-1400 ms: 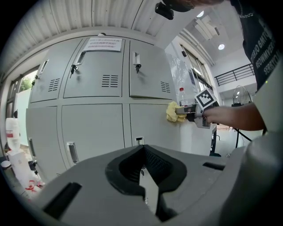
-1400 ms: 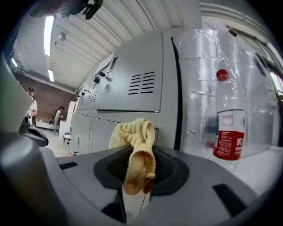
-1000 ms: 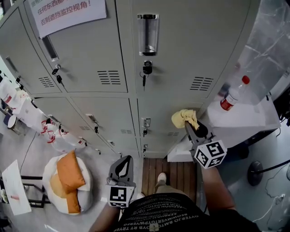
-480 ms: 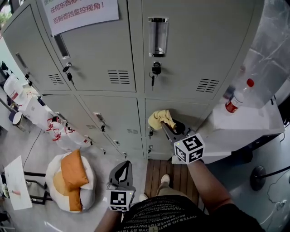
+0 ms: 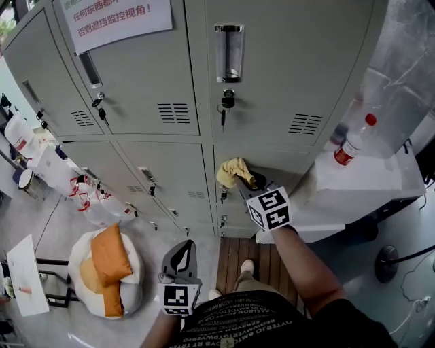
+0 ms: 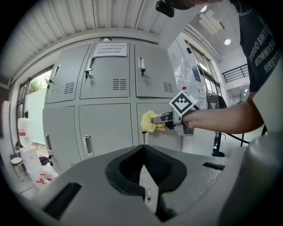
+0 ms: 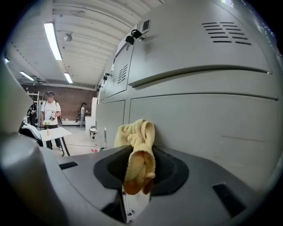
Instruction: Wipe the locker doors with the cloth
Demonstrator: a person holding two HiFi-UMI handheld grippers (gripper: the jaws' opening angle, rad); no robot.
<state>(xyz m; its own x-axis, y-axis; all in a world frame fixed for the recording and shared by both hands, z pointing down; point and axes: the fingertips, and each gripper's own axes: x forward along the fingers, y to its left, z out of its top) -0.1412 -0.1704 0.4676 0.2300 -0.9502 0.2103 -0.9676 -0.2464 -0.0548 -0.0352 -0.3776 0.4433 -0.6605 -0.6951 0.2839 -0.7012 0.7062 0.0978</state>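
1. The locker doors are flat panels of smooth grey painted metal. Each has a block of slotted vents, a recessed upright handle and a small lock. Keys hang from the lock of the upper middle door.
2. A white paper notice with red print is stuck across the top of the upper door to its left.
3. The cloth is pale yellow, soft and looped like towelling, and crumpled into a loose wad.
4. My right claw is clamped on the cloth. In the right gripper view, one end of the cloth hangs between the jaws and the rest bulges out in front.
5. The wad sits at the upper left corner of the lower right door, just under its top edge and beside its left edge. From the head view it seems to press on the metal.
6. That door's small handle is just below the cloth.
7. To the right of the cloth the door face is bare until the corner of a white table, which stands close against the lockers. A clear bottle with a red cap stands on it.
8. My left claw hangs low, well apart from the doors. Its dark ribbed jaw tips meet with nothing between them.
9. On the floor to the left, an orange cushion lies on a white one.
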